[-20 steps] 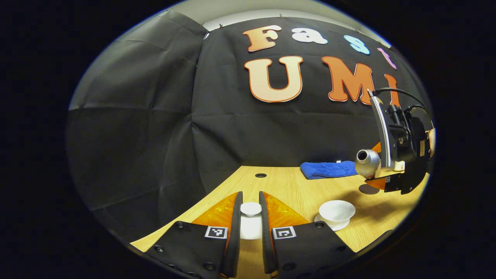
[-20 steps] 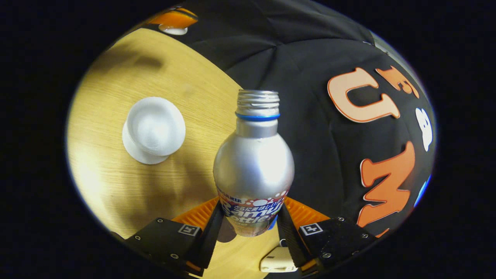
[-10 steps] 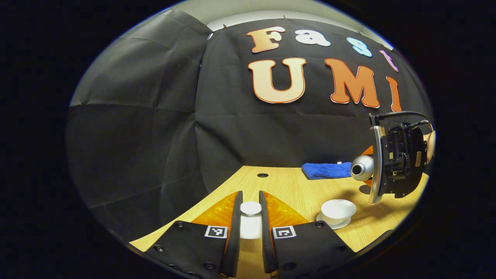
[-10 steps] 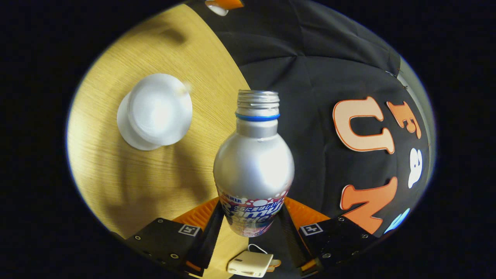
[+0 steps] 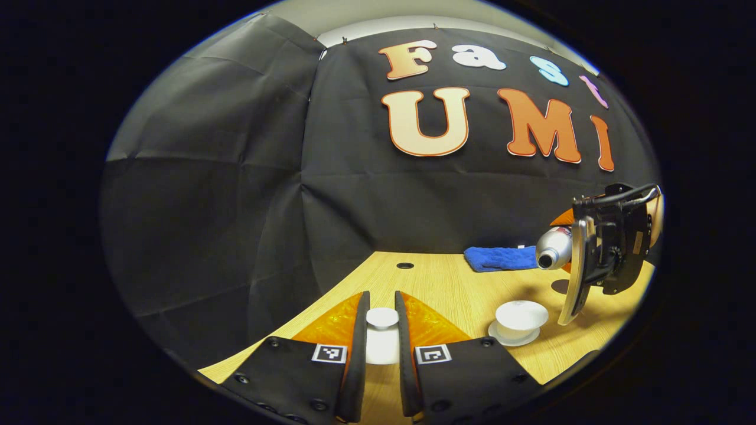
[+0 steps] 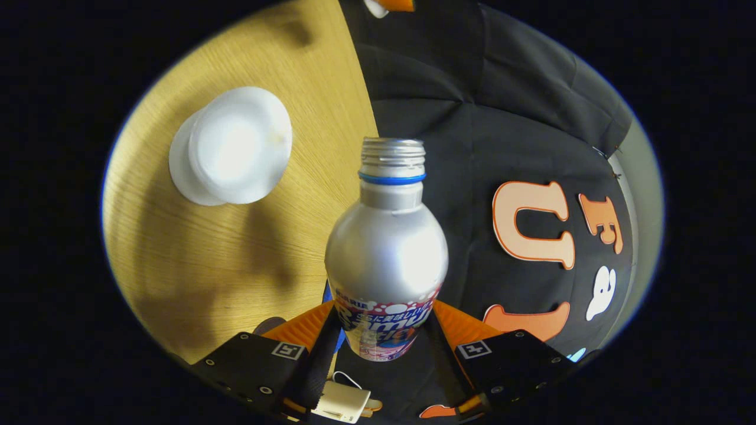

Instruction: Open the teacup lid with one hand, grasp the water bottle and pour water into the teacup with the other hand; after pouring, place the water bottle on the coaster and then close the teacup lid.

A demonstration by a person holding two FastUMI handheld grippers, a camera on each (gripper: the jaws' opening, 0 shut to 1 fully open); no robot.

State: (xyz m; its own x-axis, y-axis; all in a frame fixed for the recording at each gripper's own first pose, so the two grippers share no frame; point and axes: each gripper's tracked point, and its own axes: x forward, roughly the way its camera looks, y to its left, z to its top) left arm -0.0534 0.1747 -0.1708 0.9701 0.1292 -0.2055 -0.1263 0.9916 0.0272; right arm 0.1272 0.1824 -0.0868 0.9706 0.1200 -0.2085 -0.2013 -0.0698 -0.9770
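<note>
Beside the teacup (image 5: 521,314), up and to its right in the left gripper view, my right gripper (image 6: 383,339) has the water bottle (image 6: 386,254) tipped nearly flat, its open threaded mouth aimed toward the cup but, as far as I can judge, not yet over it. My fingers there are clamped on the bottle's lower, labelled body, one on each side. It is a thin metal bottle, smooth and rounded, so I judge it slick and easy to dent: I would keep the hold low on the straight wall and not on the sloping shoulder, where the pads would slide off, and squeeze just enough to stop it turning as the water shifts forward. The cup is white china on a saucer (image 5: 512,336), open and fragile, light enough to skid on the wooden table (image 5: 449,289) if the bottle's neck knocks it. Left of the cup, my left gripper (image 5: 382,330) holds the teacup lid (image 5: 382,317) by its small knob, fingers pressed on either side; it is glazed and slippery, a pinch I must not loosen. Beyond the cup lie a blue cloth (image 5: 499,258) and, nearer, a dark round coaster (image 5: 559,286).
</note>
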